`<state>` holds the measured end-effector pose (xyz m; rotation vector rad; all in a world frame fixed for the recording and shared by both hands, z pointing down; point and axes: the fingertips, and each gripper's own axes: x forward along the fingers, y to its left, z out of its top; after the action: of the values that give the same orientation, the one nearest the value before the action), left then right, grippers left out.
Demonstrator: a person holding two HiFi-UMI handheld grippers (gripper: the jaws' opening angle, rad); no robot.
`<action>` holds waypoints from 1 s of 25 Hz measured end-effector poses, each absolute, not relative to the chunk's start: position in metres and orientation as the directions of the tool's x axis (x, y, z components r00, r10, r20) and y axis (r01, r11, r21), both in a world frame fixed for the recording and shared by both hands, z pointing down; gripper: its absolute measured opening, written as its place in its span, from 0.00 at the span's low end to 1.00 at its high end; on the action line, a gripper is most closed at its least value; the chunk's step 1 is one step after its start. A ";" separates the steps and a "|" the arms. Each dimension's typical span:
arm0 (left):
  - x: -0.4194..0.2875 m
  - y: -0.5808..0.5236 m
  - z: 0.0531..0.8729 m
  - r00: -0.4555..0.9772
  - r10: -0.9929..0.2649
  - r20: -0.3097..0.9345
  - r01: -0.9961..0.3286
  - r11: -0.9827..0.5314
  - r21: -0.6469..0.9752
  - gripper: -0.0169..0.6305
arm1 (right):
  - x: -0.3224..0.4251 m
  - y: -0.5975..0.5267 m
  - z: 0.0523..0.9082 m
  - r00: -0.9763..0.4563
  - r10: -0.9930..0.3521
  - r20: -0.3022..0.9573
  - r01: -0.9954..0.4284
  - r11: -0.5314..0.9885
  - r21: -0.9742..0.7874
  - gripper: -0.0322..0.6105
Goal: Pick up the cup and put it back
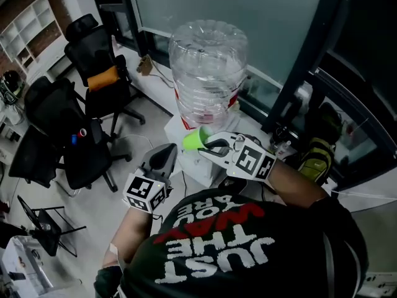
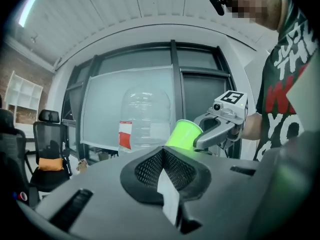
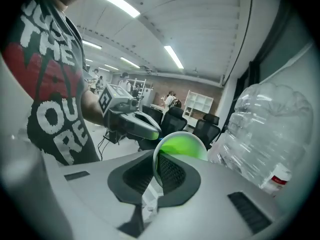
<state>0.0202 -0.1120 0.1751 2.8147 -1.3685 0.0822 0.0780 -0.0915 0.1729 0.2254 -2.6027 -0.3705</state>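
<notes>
A bright green cup (image 1: 194, 139) hangs tilted in the air in front of the big clear water bottle (image 1: 208, 70). My right gripper (image 1: 213, 146) is shut on the cup's rim. In the right gripper view the cup (image 3: 181, 149) opens toward the camera, its wall pinched between the jaws. The left gripper view shows the cup (image 2: 183, 134) and the right gripper (image 2: 202, 139) from the side. My left gripper (image 1: 166, 156) is shut and empty, lower and to the left of the cup, jaws pointing at the dispenser.
The bottle stands upside down on a white dispenser (image 1: 200, 166) against a glass partition (image 1: 248, 17). Black office chairs (image 1: 99, 73) stand to the left, one with an orange cushion. A green bag (image 1: 315, 154) lies at the right.
</notes>
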 end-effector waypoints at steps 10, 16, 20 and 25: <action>0.014 -0.106 0.152 0.612 -0.790 0.020 -0.790 -0.613 -0.019 0.03 | 0.081 -0.085 0.151 -0.876 -0.248 0.413 -0.108 0.936 0.334 0.11; 0.010 -0.104 0.155 0.604 -0.797 0.022 -0.797 -0.604 -0.005 0.03 | 0.080 -0.084 0.154 -0.876 -0.242 0.417 -0.100 0.937 0.335 0.11; 0.008 -0.101 0.157 0.597 -0.802 0.019 -0.802 -0.597 0.004 0.03 | 0.079 -0.080 0.155 -0.875 -0.236 0.423 -0.091 0.938 0.334 0.11; 0.007 -0.100 0.165 0.594 -0.804 0.021 -0.805 -0.593 0.025 0.03 | 0.075 -0.078 0.160 -0.869 -0.222 0.443 -0.073 0.942 0.328 0.11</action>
<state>0.0068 -0.1003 0.1655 2.7759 -1.4015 0.0110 0.0752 -0.0776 0.1601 0.2108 -2.6063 -0.4153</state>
